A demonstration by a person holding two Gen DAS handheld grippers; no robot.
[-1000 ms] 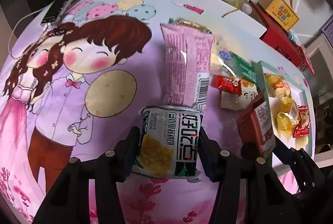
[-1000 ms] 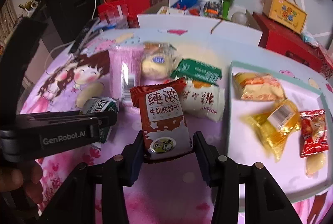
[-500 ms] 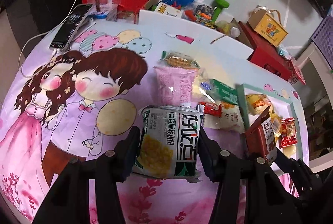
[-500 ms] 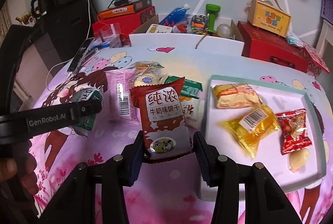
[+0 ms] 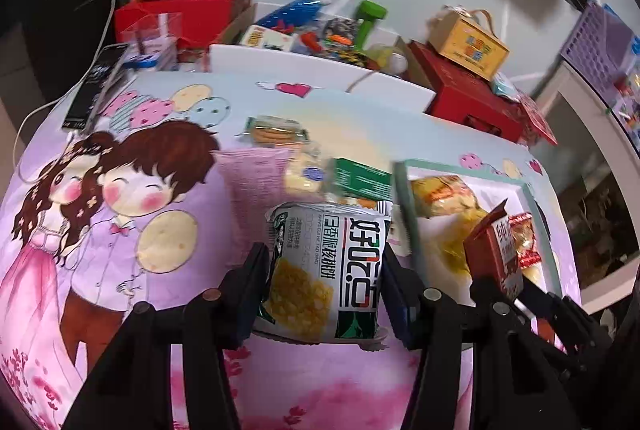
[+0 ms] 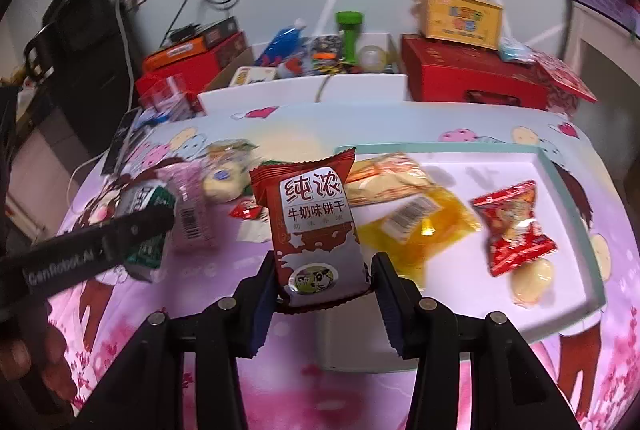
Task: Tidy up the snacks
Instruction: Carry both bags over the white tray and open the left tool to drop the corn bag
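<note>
My left gripper point(image 5: 322, 284) is shut on a white and green corn snack packet point(image 5: 326, 270), held above the cartoon tablecloth. My right gripper point(image 6: 322, 284) is shut on a dark red milk biscuit packet point(image 6: 314, 230), held above the near left corner of the white tray point(image 6: 568, 166). The tray holds a yellow packet point(image 6: 416, 226), an orange bread packet point(image 6: 384, 178), a red candy point(image 6: 516, 230) and a pale sweet point(image 6: 532, 280). A pink packet point(image 6: 192, 206) and several other snacks point(image 6: 224, 178) lie left of the tray. The left gripper point(image 6: 132, 226) also shows in the right wrist view.
The tablecloth point(image 5: 100, 210) shows a cartoon couple. A phone point(image 5: 96, 86) lies at the far left edge. Red boxes point(image 6: 476, 78), a yellow box point(image 6: 460, 14), a green bottle point(image 6: 350, 34) and an open carton of items point(image 6: 304, 58) stand behind the table.
Both grippers have risen and moved right toward the tray, each still holding its packet. The table and the tray look further away.
</note>
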